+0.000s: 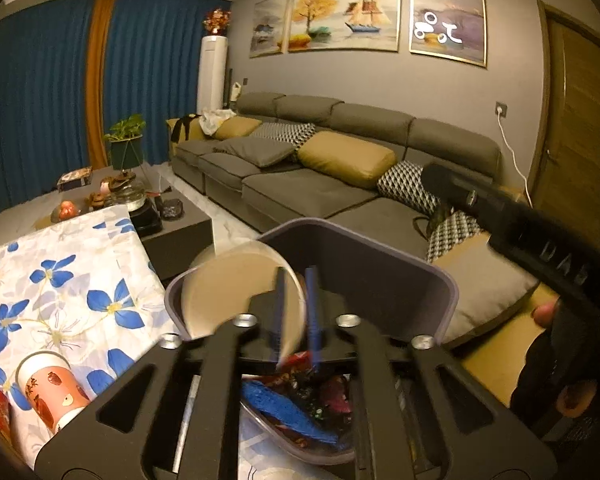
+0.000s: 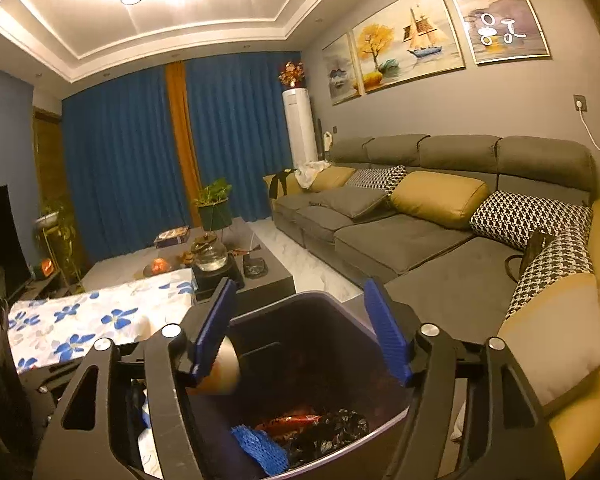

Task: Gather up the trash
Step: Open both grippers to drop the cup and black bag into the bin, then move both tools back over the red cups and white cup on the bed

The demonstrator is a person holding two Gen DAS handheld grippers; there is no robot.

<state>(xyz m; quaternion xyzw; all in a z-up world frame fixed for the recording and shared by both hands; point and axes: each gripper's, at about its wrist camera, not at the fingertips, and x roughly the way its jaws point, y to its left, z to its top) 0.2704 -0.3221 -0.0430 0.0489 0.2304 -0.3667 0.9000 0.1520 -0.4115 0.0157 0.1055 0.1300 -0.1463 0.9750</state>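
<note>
Right gripper [image 2: 300,332] gapes empty above the bin [image 2: 380,420]; only the left wrist view shows the left gripper [image 1: 296,312] barely parted around a cup [image 1: 228,288].

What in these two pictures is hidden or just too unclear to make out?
- Paper cup at the left gripper: blurred in the left wrist view, so whether the pads press it is unclear.
- Trash bin: gripper frames cover its lower part in both views.
- Patterned cup on the floral cloth: print too small to read.
</note>
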